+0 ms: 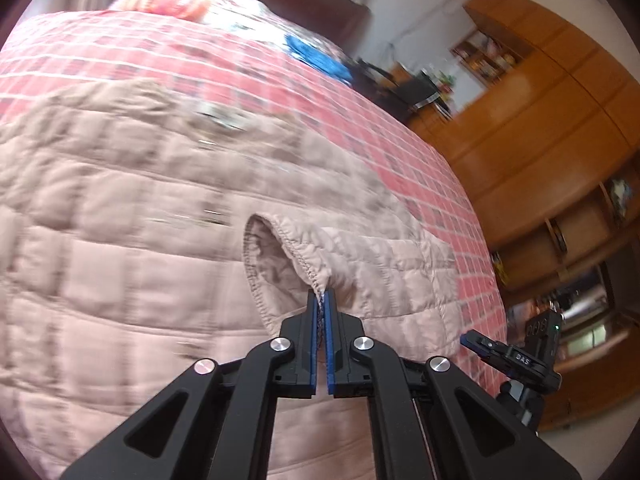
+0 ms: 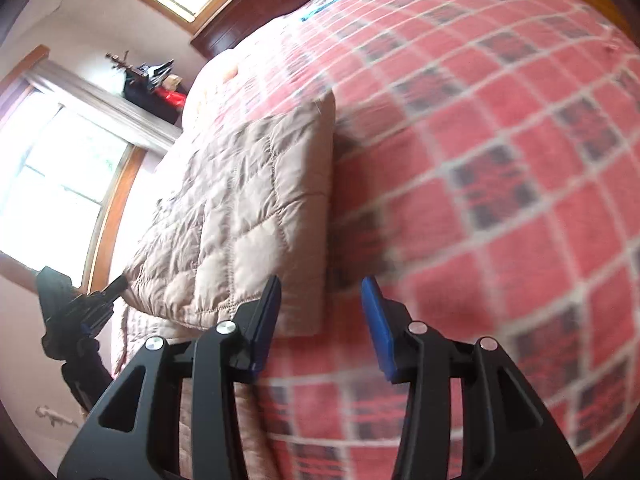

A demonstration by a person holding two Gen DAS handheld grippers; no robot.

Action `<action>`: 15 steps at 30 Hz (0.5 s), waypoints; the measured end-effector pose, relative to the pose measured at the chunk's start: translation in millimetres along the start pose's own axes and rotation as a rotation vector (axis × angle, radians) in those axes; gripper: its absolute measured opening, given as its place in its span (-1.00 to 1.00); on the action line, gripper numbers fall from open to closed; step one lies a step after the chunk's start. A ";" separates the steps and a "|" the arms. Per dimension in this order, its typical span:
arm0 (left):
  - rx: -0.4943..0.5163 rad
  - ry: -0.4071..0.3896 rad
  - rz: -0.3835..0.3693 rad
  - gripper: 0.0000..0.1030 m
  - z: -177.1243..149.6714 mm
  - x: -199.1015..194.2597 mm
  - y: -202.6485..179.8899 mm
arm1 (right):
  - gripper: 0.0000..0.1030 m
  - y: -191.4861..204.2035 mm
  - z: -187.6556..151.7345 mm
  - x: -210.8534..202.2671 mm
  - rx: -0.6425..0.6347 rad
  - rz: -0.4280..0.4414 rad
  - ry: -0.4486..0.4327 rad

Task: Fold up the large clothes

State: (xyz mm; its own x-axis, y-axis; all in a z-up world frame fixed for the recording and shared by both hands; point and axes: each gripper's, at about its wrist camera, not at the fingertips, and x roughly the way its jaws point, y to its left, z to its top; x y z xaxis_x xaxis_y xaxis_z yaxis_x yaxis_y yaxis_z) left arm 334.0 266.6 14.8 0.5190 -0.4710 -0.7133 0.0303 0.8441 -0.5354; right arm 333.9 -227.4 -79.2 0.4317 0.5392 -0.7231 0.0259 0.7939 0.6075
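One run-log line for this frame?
left tool: shut on jacket armhole hem | right tool: open, holding nothing | surface: plaid bedspread

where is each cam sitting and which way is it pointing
Left wrist: sits on the left claw, looking along its fingers at the quilted jacket, shut on the cuff; the right claw shows at right.
Right wrist: sits on the open right claw, looking across the bedspread; the left claw shows at left.
Shared: jacket, bedspread.
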 end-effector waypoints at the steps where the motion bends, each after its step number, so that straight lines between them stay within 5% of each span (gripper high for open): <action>1: -0.012 -0.015 0.013 -0.95 1.9 -8.4 11.3 | -0.16 5.1 1.5 3.1 -0.004 0.012 0.008; 13: -0.142 -0.134 0.143 -0.95 15.4 -66.4 107.9 | -0.09 69.0 11.1 52.0 -0.100 0.005 0.109; 15: -0.152 -0.125 0.165 -0.95 16.3 -61.8 121.0 | -0.25 72.2 10.7 58.2 -0.099 -0.008 0.125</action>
State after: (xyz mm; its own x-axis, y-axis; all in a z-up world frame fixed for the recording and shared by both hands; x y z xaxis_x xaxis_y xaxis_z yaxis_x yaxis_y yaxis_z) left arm 319.5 402.0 1.5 0.6079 -0.2866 -0.7405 -0.1876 0.8544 -0.4846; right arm 370.5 -141.7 -73.9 0.3163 0.5583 -0.7669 -0.0623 0.8189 0.5705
